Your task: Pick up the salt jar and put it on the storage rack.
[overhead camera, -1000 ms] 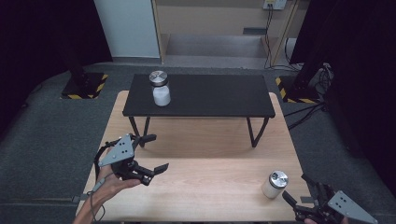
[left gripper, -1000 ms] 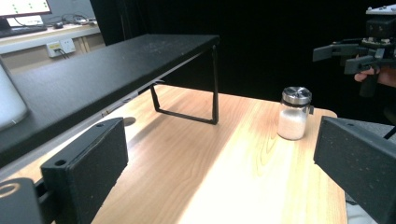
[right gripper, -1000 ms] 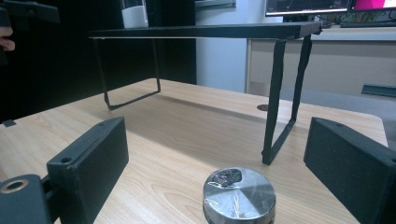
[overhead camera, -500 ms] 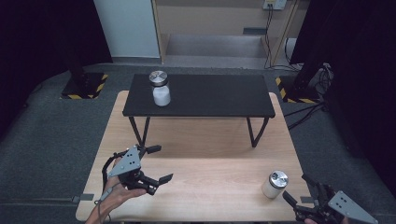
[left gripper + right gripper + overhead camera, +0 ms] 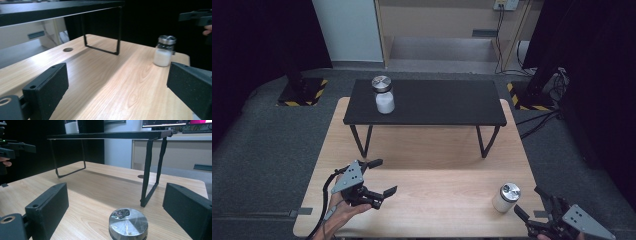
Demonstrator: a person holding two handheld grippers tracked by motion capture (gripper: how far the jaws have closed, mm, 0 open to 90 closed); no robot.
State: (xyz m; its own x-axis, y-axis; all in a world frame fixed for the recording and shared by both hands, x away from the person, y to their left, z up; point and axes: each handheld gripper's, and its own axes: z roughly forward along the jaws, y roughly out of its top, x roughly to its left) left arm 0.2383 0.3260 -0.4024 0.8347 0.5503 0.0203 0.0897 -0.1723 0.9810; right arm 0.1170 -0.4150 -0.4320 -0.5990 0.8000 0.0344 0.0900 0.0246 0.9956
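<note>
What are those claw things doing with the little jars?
A person holds a claw in each hand at a wooden table. The right gripper sits open just behind a small jar with a shiny lid, lined up with it between the jaws but not squeezing it. The left gripper is open too, low over the table with nothing in it. A second jar stands on the black shelf at the back.
</note>
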